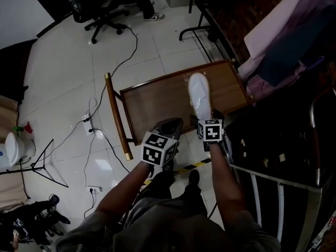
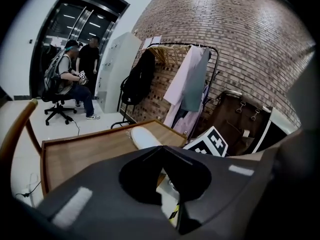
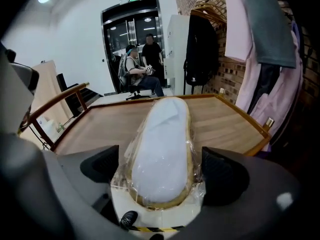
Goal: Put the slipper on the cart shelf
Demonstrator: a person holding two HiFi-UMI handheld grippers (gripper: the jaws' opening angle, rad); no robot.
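Observation:
A white slipper (image 1: 199, 96) wrapped in clear plastic lies lengthwise on the right part of the wooden cart shelf (image 1: 157, 101), its heel over the near edge. My right gripper (image 1: 206, 118) stands open at that heel. In the right gripper view the slipper (image 3: 162, 149) lies between the two spread jaws of the gripper (image 3: 162, 170), with a gap on each side. My left gripper (image 1: 168, 126) hovers at the shelf's near edge, left of the slipper, shut on nothing. The left gripper view shows its tips (image 2: 160, 149) meeting, with the slipper (image 2: 145, 136) and shelf (image 2: 80, 154) beyond.
A wooden handle rail (image 1: 116, 114) runs along the cart's left side. Garments hang on a rack (image 1: 283, 41) at the right by a brick wall. A dark metal frame (image 1: 273, 146) stands close on my right. Cables and a power strip (image 1: 88, 124) lie on the floor at left. A person sits on an office chair (image 1: 107, 14) far back.

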